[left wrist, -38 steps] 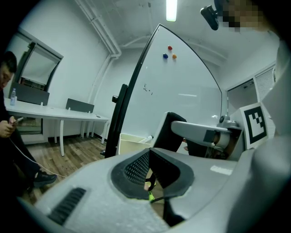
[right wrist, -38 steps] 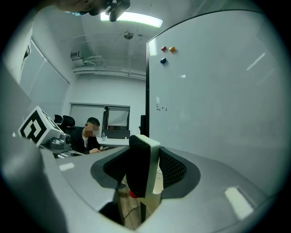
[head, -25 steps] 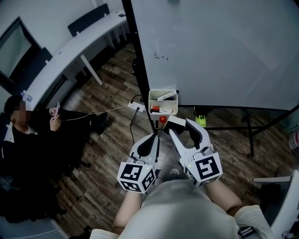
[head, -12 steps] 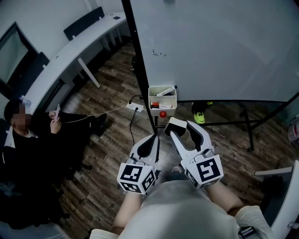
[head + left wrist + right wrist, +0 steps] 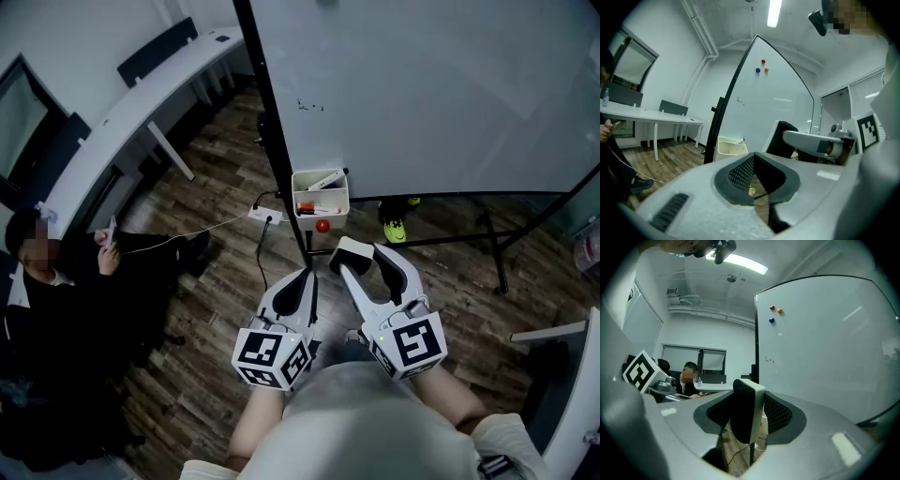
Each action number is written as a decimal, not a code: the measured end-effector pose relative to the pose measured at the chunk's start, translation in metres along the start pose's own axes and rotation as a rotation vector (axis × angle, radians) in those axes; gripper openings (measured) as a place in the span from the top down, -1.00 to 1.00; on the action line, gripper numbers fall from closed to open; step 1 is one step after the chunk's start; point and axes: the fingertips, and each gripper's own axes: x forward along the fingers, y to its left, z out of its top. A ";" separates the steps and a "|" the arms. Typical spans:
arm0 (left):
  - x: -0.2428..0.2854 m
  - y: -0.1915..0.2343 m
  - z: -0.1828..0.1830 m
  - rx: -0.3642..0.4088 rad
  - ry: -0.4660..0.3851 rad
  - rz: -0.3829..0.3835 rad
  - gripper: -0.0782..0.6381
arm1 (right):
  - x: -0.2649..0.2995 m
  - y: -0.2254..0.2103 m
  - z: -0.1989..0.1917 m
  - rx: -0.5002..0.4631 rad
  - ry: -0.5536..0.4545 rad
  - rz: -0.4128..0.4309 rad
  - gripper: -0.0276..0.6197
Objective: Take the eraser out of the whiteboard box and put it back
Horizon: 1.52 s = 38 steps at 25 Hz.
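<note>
right gripper [image 5: 364,261]: clamped on the eraser [image 5: 349,251], well short of the whiteboard box [image 5: 336,216] | left gripper [image 5: 302,286]: jaws closed, nothing in 'em

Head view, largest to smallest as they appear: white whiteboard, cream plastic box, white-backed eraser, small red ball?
1. white whiteboard
2. cream plastic box
3. white-backed eraser, which is nearer the camera, so its look is flattered
4. small red ball
</note>
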 end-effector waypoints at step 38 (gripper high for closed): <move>0.052 0.027 0.012 -0.013 -0.023 0.110 0.77 | 0.061 -0.038 0.003 -0.016 0.000 0.121 0.28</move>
